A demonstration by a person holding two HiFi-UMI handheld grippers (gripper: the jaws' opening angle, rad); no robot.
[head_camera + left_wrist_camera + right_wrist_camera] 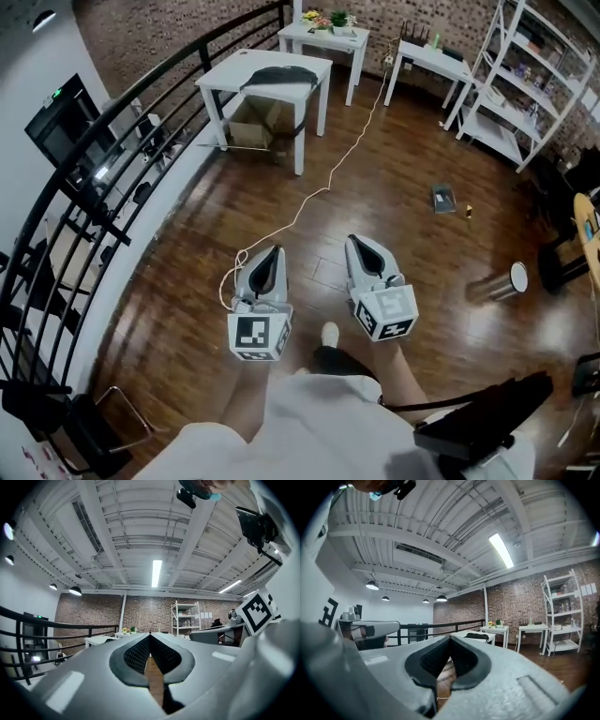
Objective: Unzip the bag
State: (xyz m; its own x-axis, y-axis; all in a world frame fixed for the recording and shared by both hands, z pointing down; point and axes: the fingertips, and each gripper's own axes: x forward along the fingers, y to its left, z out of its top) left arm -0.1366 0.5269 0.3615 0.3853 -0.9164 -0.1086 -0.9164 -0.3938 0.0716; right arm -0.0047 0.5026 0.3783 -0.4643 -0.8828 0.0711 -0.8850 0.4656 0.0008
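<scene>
The bag (278,78) is a dark, flat shape lying on a white table (225,77) far across the room. In the right gripper view the bag (477,636) shows small on that table, just past the jaws. Both grippers are held over the wooden floor in front of the person, well short of the table. My left gripper (275,250) is shut with nothing between its black pads; its own view shows the tips of the left gripper (150,635) meeting. My right gripper (357,241) is shut and empty too, and the right gripper (450,639) points toward the table.
A cardboard box (253,122) sits under the bag's table. A pale cable (314,195) runs across the floor to near the left gripper. A black railing (141,122) lines the left side. White shelving (525,75), a metal cylinder (511,279) and a small object (443,198) are on the right.
</scene>
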